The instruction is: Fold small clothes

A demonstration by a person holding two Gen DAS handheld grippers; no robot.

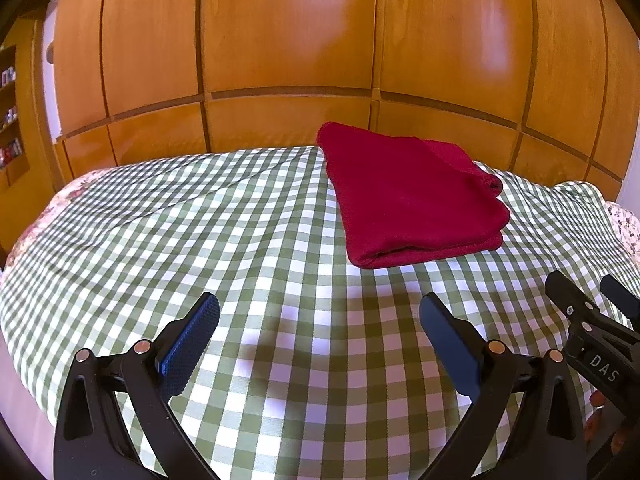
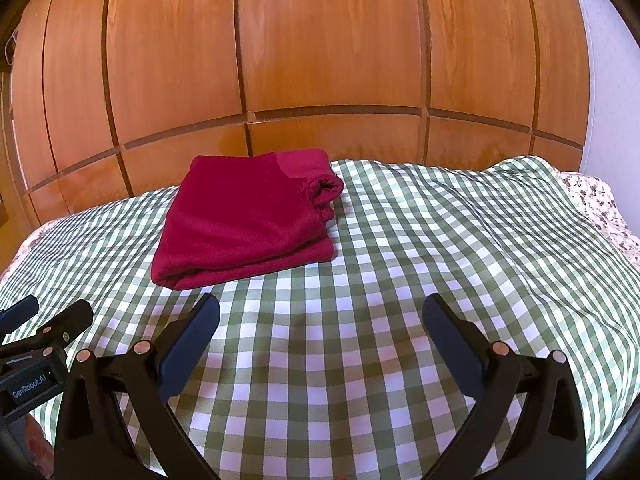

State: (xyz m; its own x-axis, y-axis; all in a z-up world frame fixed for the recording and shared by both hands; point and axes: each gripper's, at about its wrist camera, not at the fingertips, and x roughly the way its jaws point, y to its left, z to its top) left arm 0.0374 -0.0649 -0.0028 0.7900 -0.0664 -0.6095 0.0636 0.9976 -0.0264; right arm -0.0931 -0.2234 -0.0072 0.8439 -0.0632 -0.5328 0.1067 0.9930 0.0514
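The left gripper (image 1: 320,320) has its blue-padded jaws spread wide, gripping nothing, poised over the green-and-white checked bedcover (image 1: 248,248). The right gripper (image 2: 320,320) is likewise released and empty, just beside the left one. Beyond both, apart from the jaws, a dark red fleece garment (image 1: 412,200) (image 2: 248,220) lies folded into a thick rectangle on the bedcover. Orange-brown wooden wardrobe doors (image 1: 288,40) stand behind the bed.

Black-framed tool (image 1: 320,312) with blue textured pads (image 1: 192,340), silver pivot screws, "DAS" lettering.
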